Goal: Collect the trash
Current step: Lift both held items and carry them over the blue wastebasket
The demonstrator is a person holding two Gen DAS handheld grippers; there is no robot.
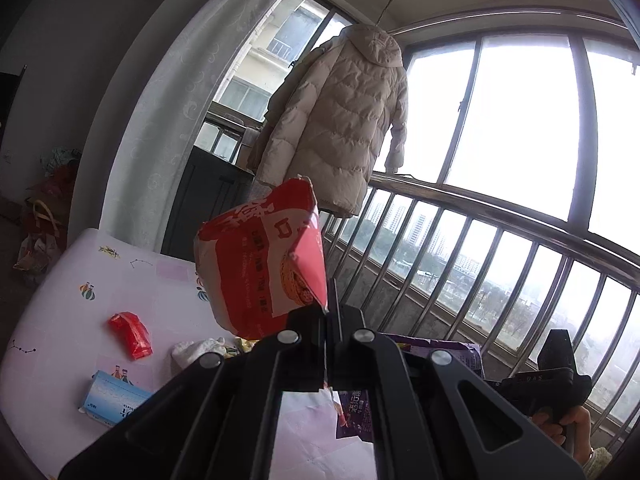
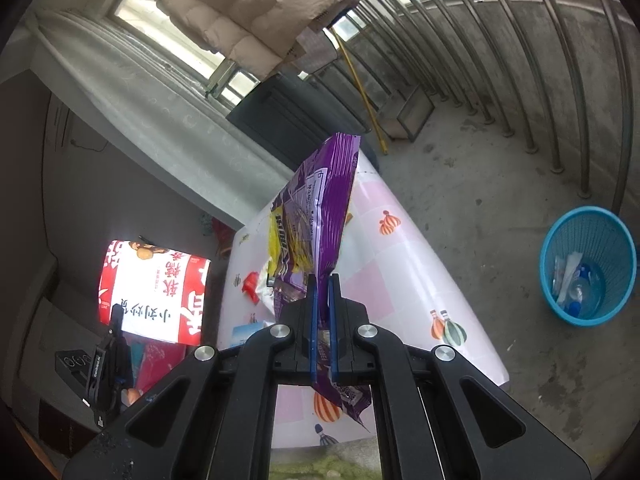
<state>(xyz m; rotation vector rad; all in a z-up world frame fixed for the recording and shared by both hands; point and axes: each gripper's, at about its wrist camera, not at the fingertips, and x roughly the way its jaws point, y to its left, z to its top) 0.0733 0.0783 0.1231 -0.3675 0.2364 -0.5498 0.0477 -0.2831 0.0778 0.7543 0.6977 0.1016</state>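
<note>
My left gripper (image 1: pixel 329 312) is shut on a red and white snack bag (image 1: pixel 260 264) and holds it up above the table (image 1: pixel 60 280). The same bag shows in the right wrist view (image 2: pixel 154 292), with the left gripper (image 2: pixel 116 316) under it. My right gripper (image 2: pixel 323 284) is shut on a purple and yellow snack bag (image 2: pixel 316 216), held upright above the table (image 2: pixel 400 280). The right gripper shows in the left wrist view at the far right (image 1: pixel 558 356), with the purple bag (image 1: pixel 436 354) beside it. A blue mesh waste basket (image 2: pixel 586 264) stands on the floor to the right, holding some trash.
On the table lie a red wrapper (image 1: pixel 132 334), a blue and white tissue pack (image 1: pixel 114 398) and a white crumpled tissue (image 1: pixel 198 350). A beige coat (image 1: pixel 340 120) hangs by the window. A metal railing (image 1: pixel 500 260) runs along the balcony. A yellow-handled broom (image 2: pixel 360 88) leans by the railing.
</note>
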